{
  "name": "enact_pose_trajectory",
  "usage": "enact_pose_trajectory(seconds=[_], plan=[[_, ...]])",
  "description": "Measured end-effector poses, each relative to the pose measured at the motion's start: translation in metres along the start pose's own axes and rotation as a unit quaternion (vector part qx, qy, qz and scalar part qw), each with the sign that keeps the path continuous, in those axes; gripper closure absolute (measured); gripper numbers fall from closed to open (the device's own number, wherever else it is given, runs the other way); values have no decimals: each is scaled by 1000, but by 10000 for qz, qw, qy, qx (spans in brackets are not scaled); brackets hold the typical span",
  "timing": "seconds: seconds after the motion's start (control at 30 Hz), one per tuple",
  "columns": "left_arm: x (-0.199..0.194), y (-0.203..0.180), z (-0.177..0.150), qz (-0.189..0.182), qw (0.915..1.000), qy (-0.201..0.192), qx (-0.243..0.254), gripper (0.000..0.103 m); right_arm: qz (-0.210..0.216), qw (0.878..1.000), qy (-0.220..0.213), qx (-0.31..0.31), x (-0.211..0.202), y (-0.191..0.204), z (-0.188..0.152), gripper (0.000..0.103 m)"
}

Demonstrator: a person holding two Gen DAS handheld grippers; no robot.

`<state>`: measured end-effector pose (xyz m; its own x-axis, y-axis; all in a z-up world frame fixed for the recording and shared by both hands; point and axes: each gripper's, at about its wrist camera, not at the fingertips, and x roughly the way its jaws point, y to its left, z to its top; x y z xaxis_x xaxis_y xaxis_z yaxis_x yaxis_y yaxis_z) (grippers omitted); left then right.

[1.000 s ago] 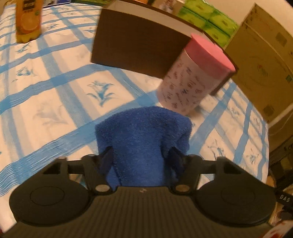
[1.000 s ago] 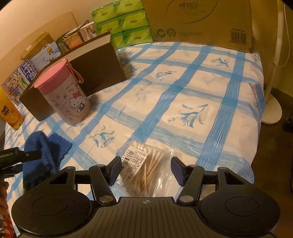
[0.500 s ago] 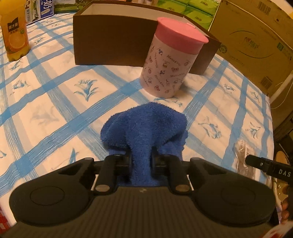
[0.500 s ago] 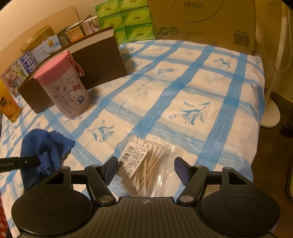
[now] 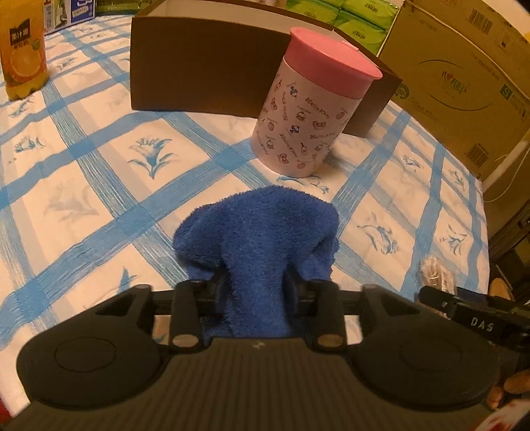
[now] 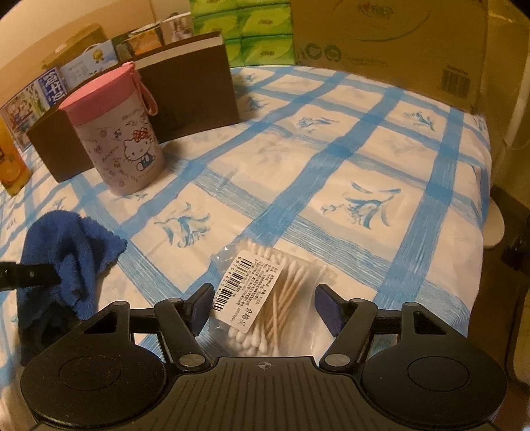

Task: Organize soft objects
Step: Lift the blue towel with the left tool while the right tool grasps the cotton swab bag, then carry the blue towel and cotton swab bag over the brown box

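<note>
A blue towel lies bunched on the blue-checked bedsheet. A fold of it stands up between the fingers of my left gripper. Those jaws are opening, with both pads still against the cloth. In the right wrist view the towel is at the left, and one left fingertip is against it. A clear bag of cotton swabs lies flat on the sheet between the wide-apart fingers of my right gripper, neither pad touching it. The left wrist view shows that bag at its right edge.
A pink-lidded canister stands just beyond the towel, in front of an open brown box. A juice carton is far left. A large cardboard box and green tissue packs line the back. The bed edge drops off right.
The left jaws closed tight on the towel's fold, then widened again. The right gripper sank toward the swab bag, its fingers a little wider apart.
</note>
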<state>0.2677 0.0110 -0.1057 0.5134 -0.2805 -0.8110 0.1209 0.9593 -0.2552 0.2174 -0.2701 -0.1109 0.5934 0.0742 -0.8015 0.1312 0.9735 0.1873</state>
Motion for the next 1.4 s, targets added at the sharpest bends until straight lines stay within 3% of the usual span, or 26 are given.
enact_pose_trajectory(seconds=[0.23, 0.4, 0.6, 0.9, 1.4], plan=[[8, -6, 3, 61, 10000, -38, -29, 64, -1, 9994, -104, -323, 2, 4, -3, 47], [7, -15, 1, 224, 9995, -167, 164, 80, 4, 9987, -147, -484, 2, 5, -4, 60], [2, -17, -1, 150, 9994, -224, 227, 86, 70, 9984, -207, -519, 0, 2, -6, 68], [-11, -19, -10, 68, 9993, -199, 298, 88, 312, 9980, -252, -495, -10, 0, -5, 71], [-43, -14, -3, 47, 9983, -515, 256, 88, 626, 9957, -442, -521, -29, 8, 3, 72]])
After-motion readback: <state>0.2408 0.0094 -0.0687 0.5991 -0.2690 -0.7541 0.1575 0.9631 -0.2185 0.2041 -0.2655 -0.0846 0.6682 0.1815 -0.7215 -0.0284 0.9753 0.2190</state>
